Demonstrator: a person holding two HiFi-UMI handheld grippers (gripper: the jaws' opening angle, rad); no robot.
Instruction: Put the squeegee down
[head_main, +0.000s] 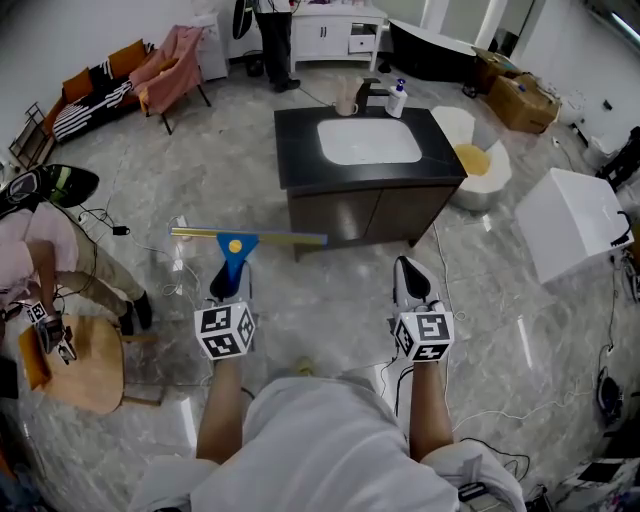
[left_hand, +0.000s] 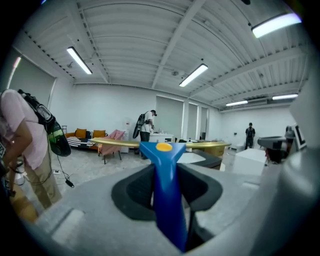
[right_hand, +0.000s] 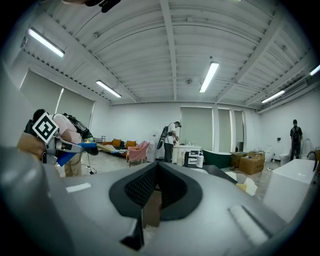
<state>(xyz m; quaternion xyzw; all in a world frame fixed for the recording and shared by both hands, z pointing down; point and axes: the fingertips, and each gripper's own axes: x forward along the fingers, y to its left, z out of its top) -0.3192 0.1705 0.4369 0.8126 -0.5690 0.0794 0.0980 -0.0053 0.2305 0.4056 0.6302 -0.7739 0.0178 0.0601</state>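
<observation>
The squeegee (head_main: 238, 243) has a blue handle with a yellow dot and a long golden blade lying crosswise. My left gripper (head_main: 231, 276) is shut on the handle and holds it out level above the marble floor. In the left gripper view the squeegee (left_hand: 163, 150) rises between the dark pads of the left gripper (left_hand: 167, 175), its blade spread across the view. My right gripper (head_main: 411, 272) is level beside it, shut with nothing in it; in the right gripper view the right gripper (right_hand: 157, 167) has its pads meeting. A black vanity counter (head_main: 300, 135) with a white sink stands ahead.
A person in pink bends over a wooden stool (head_main: 85, 370) at the left. A white box (head_main: 575, 225) stands to the right, with cables (head_main: 605, 385) on the floor. A bottle (head_main: 397, 100) sits on the counter. Another person (head_main: 275, 40) stands at the back.
</observation>
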